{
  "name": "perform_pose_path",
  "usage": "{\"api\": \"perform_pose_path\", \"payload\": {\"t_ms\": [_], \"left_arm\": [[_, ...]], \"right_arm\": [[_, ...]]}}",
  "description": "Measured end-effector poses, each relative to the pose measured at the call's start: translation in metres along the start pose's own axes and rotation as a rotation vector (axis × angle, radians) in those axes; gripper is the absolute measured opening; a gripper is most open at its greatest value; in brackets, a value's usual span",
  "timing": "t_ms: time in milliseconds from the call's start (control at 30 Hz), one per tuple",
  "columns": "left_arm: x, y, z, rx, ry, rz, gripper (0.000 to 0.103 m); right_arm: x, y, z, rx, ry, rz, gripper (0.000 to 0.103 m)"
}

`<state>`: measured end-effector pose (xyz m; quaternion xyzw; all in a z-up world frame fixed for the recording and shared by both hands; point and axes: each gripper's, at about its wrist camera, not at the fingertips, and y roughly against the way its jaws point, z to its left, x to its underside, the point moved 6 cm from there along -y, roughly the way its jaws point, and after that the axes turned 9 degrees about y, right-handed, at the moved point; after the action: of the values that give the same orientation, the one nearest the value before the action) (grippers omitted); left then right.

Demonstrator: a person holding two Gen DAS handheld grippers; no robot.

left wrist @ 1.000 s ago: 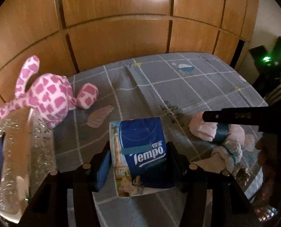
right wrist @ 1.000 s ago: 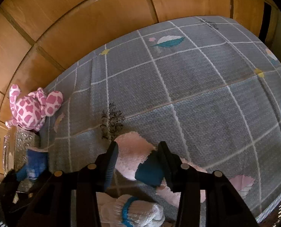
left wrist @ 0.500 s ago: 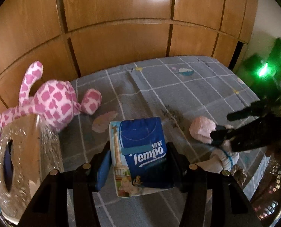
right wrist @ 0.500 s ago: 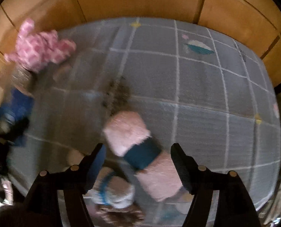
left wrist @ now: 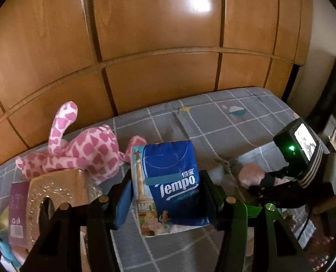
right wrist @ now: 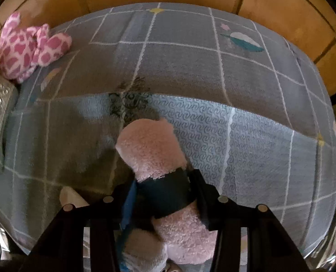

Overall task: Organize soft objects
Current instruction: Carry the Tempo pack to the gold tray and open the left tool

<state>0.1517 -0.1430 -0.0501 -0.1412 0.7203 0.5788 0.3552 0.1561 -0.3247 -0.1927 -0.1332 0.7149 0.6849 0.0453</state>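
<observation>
The blue Tempo tissue pack [left wrist: 171, 185] sits clamped between the two fingers of the left hand-held gripper [left wrist: 165, 192], lifted clear of the bed and held upright with its printed front to the camera. The pink fleece roll with a dark teal band [right wrist: 159, 158] lies on the bed near its front edge, and the right hand-held gripper [right wrist: 162, 195] straddles it at the band; its jaws are closing, with the band between them and both pads against it.

Only the left wrist view shows the tissue pack, a glittery silver box [left wrist: 52, 195] at the bed's left edge with a purple carton [left wrist: 17, 210] just beside it, and the right tool seen from outside, its small lit screen [left wrist: 305, 140] and green light facing up. Only the right wrist view shows the roll's full length, a white knitted item with a blue stripe [right wrist: 143, 251] touching the roll's near end at the front edge, and a dark printed sprig [right wrist: 128, 100] just beyond the roll's far end.

Both views catch the pink spotted plush toy [left wrist: 84, 151] at the back left corner against the panelling.

The bed wears a grey bedspread [right wrist: 190, 72] with white grid lines and scattered feather motifs. Glossy wooden wall panels [left wrist: 156, 34] rise behind it.
</observation>
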Motion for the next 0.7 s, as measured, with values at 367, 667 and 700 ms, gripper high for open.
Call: {"api": "perform_pose_path", "payload": {"t_ms": [367, 667, 700], "left_arm": [[-0.024, 0.01, 0.032, -0.048, 0.058, -0.047, 0.056], [-0.04, 0.024, 0.098, -0.122, 0.202, -0.079, 0.056], [-0.04, 0.026, 0.108, -0.136, 0.223, -0.081, 0.056]], "right_arm": [[-0.002, 0.002, -0.019, -0.031, -0.042, -0.011, 0.047], [0.0, 0.006, -0.024, -0.049, -0.085, -0.024, 0.047], [-0.001, 0.006, -0.025, -0.048, -0.085, -0.024, 0.047]]}}
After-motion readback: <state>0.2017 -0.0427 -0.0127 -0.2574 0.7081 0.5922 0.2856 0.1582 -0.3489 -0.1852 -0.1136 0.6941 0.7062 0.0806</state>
